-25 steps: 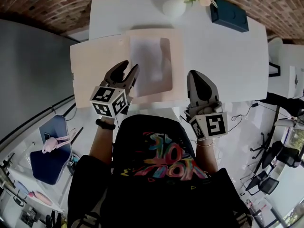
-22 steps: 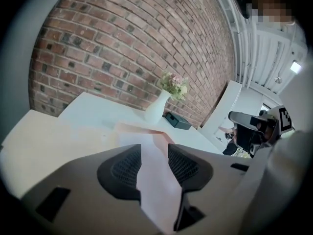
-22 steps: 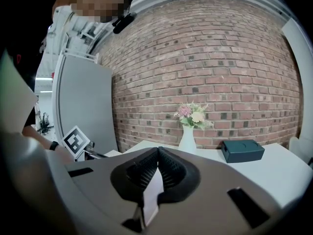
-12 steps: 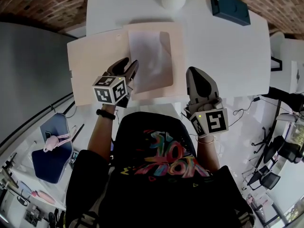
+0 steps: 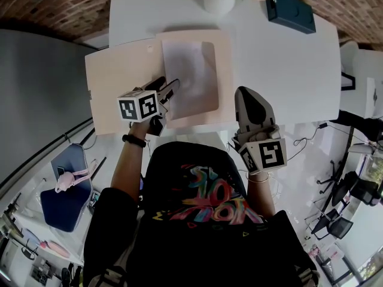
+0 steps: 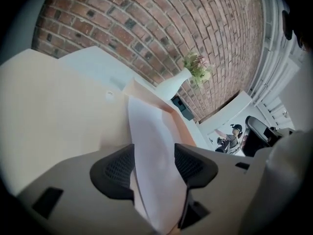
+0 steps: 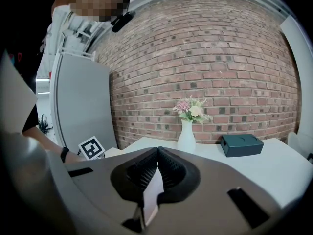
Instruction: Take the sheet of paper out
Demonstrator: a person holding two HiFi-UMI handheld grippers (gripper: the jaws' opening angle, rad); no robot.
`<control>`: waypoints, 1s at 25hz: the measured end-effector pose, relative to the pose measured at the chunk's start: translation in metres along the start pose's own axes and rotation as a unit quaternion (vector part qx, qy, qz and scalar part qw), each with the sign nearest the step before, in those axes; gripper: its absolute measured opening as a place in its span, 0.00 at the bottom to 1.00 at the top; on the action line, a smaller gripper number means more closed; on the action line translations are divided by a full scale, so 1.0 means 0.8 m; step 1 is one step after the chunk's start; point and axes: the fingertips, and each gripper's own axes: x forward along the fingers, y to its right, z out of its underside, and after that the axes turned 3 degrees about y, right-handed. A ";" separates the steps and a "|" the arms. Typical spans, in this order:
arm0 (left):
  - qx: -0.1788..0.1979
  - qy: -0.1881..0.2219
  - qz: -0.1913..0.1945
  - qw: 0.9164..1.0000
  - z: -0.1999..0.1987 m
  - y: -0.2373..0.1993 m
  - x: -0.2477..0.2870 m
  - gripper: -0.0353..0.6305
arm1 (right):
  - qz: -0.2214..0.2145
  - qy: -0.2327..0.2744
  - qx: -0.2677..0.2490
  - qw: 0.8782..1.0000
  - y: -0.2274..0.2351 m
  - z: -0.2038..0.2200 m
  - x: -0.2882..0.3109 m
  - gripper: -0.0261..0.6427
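An open pale pink folder (image 5: 119,82) lies on the white table (image 5: 287,70), with a white sheet of paper (image 5: 191,70) on its right half. My left gripper (image 5: 167,88) sits low over the sheet's near left edge. Its jaws have just been opening and now stand wide. In the left gripper view the sheet (image 6: 151,141) runs loosely between the pads (image 6: 117,168) without being pinched. My right gripper (image 5: 244,94) is at the folder's right edge. In the right gripper view its jaws (image 7: 156,168) are shut on a thin pink strip of the folder (image 7: 152,195).
A white vase with flowers (image 5: 218,2) and a dark teal box (image 5: 290,17) stand at the table's far side, against a brick wall. A blue chair (image 5: 63,190) is on the floor at the lower left.
The left gripper has dropped toward the folder, rolled, and its jaws have spread wider around the sheet. The sheet lies flatter. The right gripper has stayed put.
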 end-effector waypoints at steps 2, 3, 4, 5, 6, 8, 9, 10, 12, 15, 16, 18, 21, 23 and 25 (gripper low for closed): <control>-0.003 -0.003 -0.002 1.000 -0.002 -0.001 0.001 0.43 | 0.001 0.002 0.001 1.000 -0.001 -0.002 0.002 0.07; -0.006 -0.005 -0.003 1.000 -0.003 -0.002 0.002 0.44 | 0.002 0.005 0.002 1.000 -0.002 -0.004 0.003 0.07; -0.010 -0.007 -0.004 1.000 -0.003 -0.003 0.002 0.44 | 0.004 0.010 0.005 1.000 -0.003 -0.008 0.005 0.07; -0.013 -0.010 -0.004 1.000 -0.003 -0.004 0.003 0.44 | 0.006 0.015 0.007 1.000 -0.004 -0.012 0.007 0.07; -0.018 -0.013 -0.004 1.000 -0.003 -0.004 0.004 0.44 | 0.007 0.018 0.009 1.000 -0.005 -0.014 0.008 0.07; -0.028 -0.017 -0.002 0.999 -0.003 -0.007 0.005 0.44 | 0.008 0.020 0.011 1.000 -0.006 -0.016 0.009 0.07; -0.035 -0.019 -0.002 0.999 -0.003 -0.008 0.006 0.45 | 0.008 0.019 0.011 1.000 -0.007 -0.016 0.009 0.07; -0.042 -0.020 -0.002 0.999 -0.004 -0.009 0.006 0.45 | 0.007 0.017 0.010 1.000 -0.007 -0.015 0.009 0.07; -0.053 -0.024 0.000 0.998 -0.006 -0.010 0.008 0.45 | 0.006 0.005 0.006 1.000 -0.006 -0.008 0.006 0.07; -0.055 -0.041 0.013 0.998 -0.005 -0.007 0.009 0.45 | 0.009 0.012 0.010 1.000 -0.008 -0.012 0.009 0.07; -0.053 -0.049 0.021 0.997 -0.003 -0.005 0.010 0.45 | 0.010 0.016 0.012 1.000 -0.009 -0.015 0.010 0.07; -0.058 -0.070 0.047 0.995 0.004 0.002 0.011 0.45 | 0.011 0.015 0.013 1.000 -0.009 -0.014 0.011 0.07; -0.084 -0.085 0.089 0.989 0.010 0.013 0.014 0.45 | 0.013 0.008 0.012 1.000 -0.008 -0.010 0.010 0.07; -0.094 -0.079 0.110 0.986 0.009 0.018 0.015 0.45 | 0.017 0.013 0.015 1.000 -0.007 -0.014 0.010 0.07; -0.101 -0.075 0.132 0.983 0.008 0.025 0.015 0.45 | 0.022 0.013 0.017 1.000 -0.004 -0.014 0.007 0.07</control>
